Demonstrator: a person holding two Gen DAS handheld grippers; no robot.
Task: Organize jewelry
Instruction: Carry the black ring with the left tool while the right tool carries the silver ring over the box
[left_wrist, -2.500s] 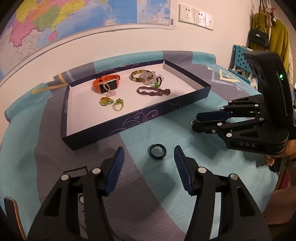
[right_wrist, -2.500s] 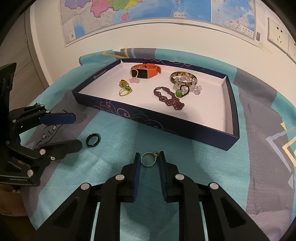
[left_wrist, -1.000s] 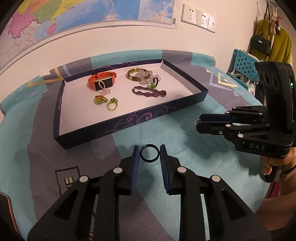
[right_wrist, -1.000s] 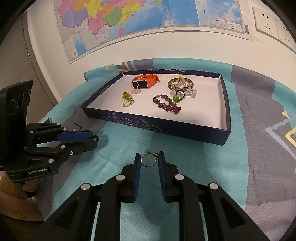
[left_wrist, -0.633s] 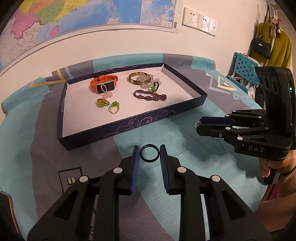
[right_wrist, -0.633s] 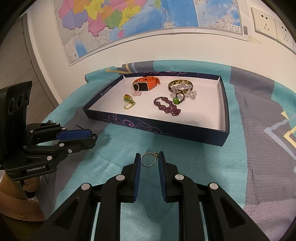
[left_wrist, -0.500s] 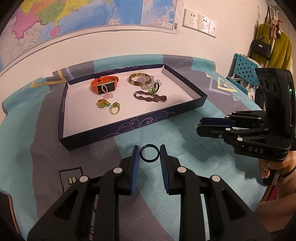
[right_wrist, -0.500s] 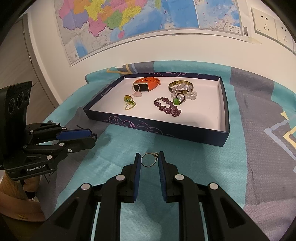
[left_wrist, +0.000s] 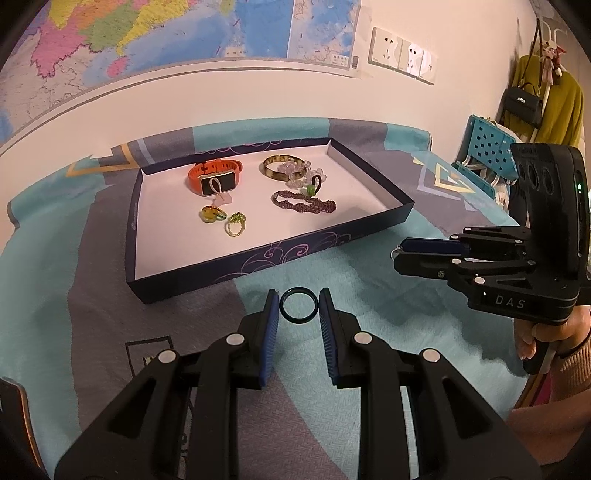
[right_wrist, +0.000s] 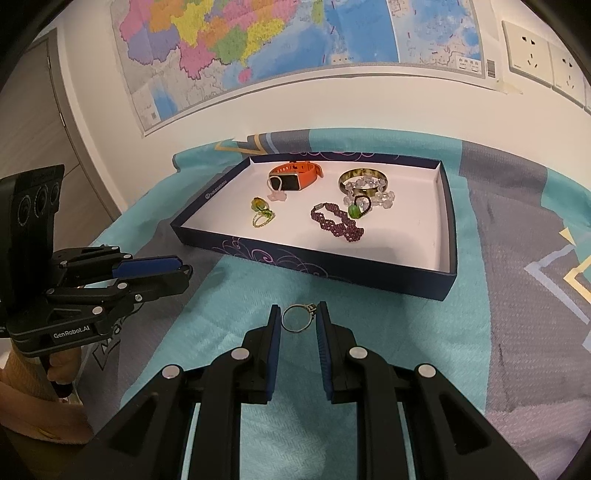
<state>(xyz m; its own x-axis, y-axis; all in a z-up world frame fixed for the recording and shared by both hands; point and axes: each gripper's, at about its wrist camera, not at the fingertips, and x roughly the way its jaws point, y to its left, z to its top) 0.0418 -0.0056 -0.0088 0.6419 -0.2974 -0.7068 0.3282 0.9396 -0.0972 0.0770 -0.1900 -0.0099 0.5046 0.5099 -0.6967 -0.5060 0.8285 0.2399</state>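
Pinching a dark ring (left_wrist: 298, 305) edge-on, the left gripper (left_wrist: 298, 308) has its jaws closed on the band, which is a plain, glossy hoop, black with a greenish sheen, standing upright between the blue pads. The right gripper (right_wrist: 298, 319) has its jaws clamped likewise on a thin silver ring (right_wrist: 297, 318), a fine wire hoop with a small setting at its upper right, touching the right pad. Both rings hang above the teal and grey patterned cloth (right_wrist: 369, 332) that covers the counter.

Ahead of both sets of jaws lies a shallow navy tray (left_wrist: 236, 269) with a white floor and swirl-printed walls. Inside it, toward the far side, sit an orange smartwatch (left_wrist: 215, 178), a gold bangle (left_wrist: 282, 167) touching a clear bead bracelet (right_wrist: 380, 197), and a green-stone ring (right_wrist: 357, 208). Nearer the jaws lie a purple beaded bracelet (left_wrist: 303, 204) and two small yellow-green rings (left_wrist: 223, 218) close together.
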